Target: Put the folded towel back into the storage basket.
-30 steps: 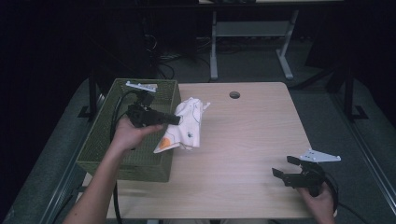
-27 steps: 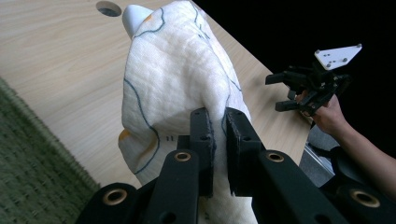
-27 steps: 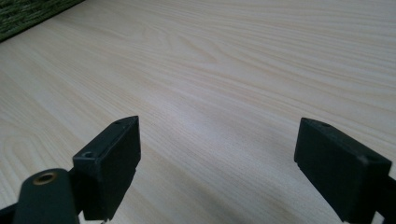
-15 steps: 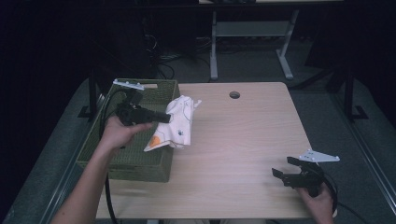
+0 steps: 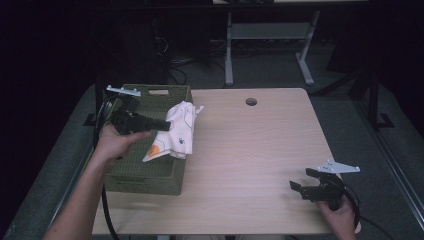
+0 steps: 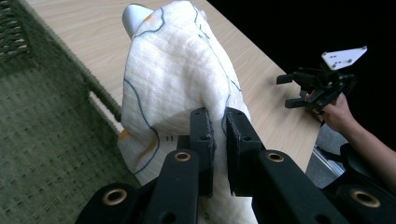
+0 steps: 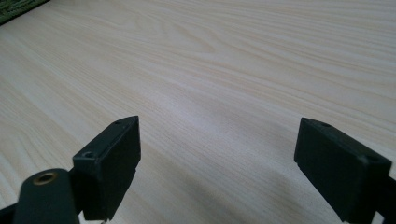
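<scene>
At the far left of the high view stood the green woven basket (image 5: 150, 170), set on the left part of the desk (image 5: 250, 165) with its long side running away from the person. Above its right rim hung the left gripper (image 5: 162, 125), held in the person's left hand (image 5: 112, 145) and pointing level toward the right. Its fingers (image 6: 201, 135) were pinched tight on a fold of the white cloth (image 5: 175, 135), a soft printed piece with thin blue lines and orange patches. The cloth dangled from the grip, partly over the basket's rim and partly over the bare wood just beside it; in the left gripper view it draped forward over the fingers, with the basket's floor down to the left.

The step in hand looked like carrying the cloth to the basket, with the drop not yet made. The next move would call for shifting the gripper farther left until the whole cloth hung over the basket's opening, then lowering it and parting the fingers so the fabric fell inside rather than snagging on the rim or sliding back onto the desk.

Farther right, the middle of the desk lay bare apart from a round cable hole (image 5: 251, 101) near the far edge. At the near right corner the right gripper (image 5: 300, 182) rested low in the person's right hand (image 5: 340, 217), its fingers (image 7: 112, 163) spread wide with nothing between them.
</scene>
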### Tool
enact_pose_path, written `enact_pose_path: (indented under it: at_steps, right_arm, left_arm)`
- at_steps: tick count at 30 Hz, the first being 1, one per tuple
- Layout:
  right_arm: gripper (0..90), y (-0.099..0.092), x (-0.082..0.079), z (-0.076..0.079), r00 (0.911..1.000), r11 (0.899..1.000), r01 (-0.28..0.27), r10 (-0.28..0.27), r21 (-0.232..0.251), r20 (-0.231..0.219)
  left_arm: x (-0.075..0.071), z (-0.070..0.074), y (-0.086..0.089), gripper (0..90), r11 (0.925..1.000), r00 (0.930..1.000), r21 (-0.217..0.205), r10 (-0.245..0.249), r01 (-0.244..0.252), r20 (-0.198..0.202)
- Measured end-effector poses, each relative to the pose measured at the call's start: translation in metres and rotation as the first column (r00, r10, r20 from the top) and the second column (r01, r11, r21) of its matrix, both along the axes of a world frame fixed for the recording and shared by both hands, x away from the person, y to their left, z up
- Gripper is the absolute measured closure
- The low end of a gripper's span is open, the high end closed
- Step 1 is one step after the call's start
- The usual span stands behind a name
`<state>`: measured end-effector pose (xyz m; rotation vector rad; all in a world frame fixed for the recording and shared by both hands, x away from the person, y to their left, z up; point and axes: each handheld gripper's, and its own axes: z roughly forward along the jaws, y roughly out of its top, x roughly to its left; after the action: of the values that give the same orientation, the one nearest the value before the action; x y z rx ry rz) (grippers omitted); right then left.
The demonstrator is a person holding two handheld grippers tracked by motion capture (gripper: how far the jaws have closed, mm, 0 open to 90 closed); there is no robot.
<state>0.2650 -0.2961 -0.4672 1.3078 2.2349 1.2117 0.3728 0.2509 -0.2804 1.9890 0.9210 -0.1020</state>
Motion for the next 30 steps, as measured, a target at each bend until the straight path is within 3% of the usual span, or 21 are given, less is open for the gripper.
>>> enact_pose_path:
  at_steps: [30]
  right_arm:
    - [14.3, -0.002, -0.002, 0.003, 0.9994, 0.999, 0.035, -0.035, 0.011, -0.001]
  left_arm:
    - [0.007, -0.013, 0.061, 82.9, 0.9978, 0.9979, 0.035, 0.057, -0.056, -0.029]
